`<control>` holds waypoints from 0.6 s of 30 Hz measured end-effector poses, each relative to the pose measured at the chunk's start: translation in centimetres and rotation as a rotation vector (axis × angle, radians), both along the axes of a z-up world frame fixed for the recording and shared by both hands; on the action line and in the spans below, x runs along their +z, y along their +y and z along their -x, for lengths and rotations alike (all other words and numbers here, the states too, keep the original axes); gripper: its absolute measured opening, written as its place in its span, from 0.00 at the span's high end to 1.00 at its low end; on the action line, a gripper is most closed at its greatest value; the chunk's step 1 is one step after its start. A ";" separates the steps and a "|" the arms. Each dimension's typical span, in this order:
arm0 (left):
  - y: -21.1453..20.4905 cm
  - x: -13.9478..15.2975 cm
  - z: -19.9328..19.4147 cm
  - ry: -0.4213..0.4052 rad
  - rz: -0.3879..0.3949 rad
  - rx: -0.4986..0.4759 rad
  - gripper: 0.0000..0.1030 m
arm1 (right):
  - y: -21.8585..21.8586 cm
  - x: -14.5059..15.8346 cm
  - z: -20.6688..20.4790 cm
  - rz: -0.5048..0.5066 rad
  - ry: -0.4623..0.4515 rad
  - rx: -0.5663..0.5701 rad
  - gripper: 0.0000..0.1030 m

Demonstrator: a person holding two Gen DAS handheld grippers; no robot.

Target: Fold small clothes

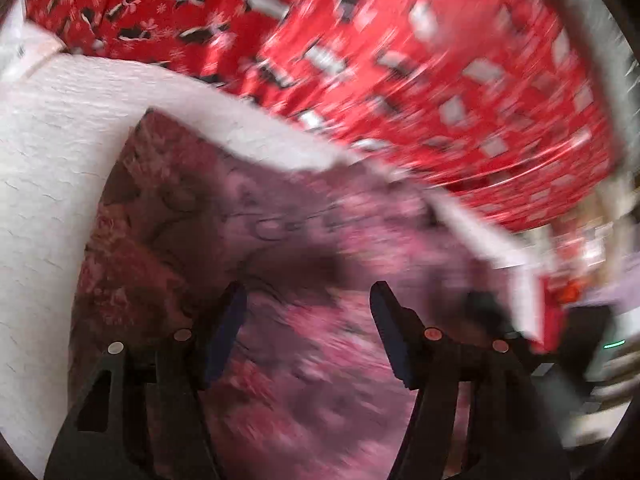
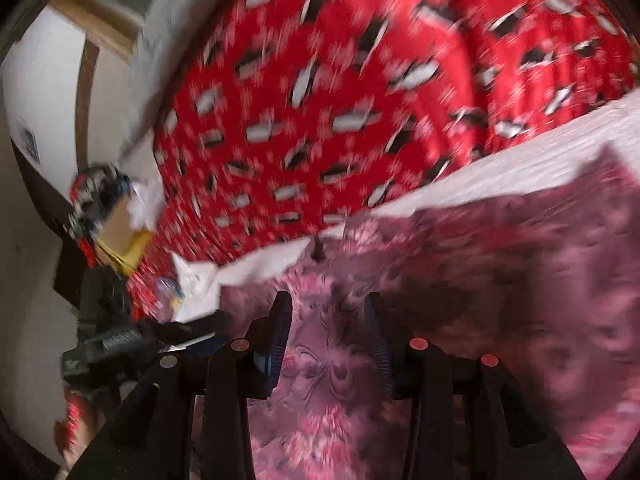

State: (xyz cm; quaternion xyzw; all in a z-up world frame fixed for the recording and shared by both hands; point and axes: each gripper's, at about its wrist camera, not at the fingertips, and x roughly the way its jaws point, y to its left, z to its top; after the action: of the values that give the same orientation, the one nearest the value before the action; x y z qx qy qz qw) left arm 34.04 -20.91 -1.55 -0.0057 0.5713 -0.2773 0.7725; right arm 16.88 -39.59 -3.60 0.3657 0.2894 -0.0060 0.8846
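A pink and maroon flowered cloth (image 1: 248, 216) lies spread on a white textured cover (image 1: 52, 152). In the left wrist view my left gripper (image 1: 308, 300) hangs over the cloth, its jaws apart with nothing between them. The same cloth (image 2: 500, 272) fills the lower right of the right wrist view, with an edge lying along the white cover (image 2: 520, 148). My right gripper (image 2: 328, 304) stands over the cloth near that edge, jaws apart, and no fabric is pinched between the pads. Both views are blurred by motion.
A red blanket (image 1: 400, 60) with black and white shapes covers the bed beyond the white cover; the red blanket (image 2: 320, 100) also fills the top of the right wrist view. A cardboard box with clutter (image 2: 116, 224) sits at the left by a wall.
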 end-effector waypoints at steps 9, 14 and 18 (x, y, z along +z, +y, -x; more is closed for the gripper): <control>3.1 0.9 -1.1 -0.049 -0.007 0.007 0.65 | -8.9 -2.8 3.3 -0.022 0.141 -0.217 1.00; 6.1 1.3 -1.5 -0.010 -0.012 0.080 0.70 | -13.6 -2.0 8.1 -0.065 0.210 -0.321 0.99; 6.2 2.4 2.3 -0.092 0.032 0.037 0.47 | -12.0 0.8 10.8 -0.105 0.034 -0.165 0.84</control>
State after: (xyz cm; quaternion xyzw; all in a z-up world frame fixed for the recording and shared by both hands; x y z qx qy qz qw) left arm 31.71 -14.76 0.86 -0.0159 0.5306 -0.2717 0.8027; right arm 6.07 -51.62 -2.80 0.4338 0.2733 -0.0701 0.8557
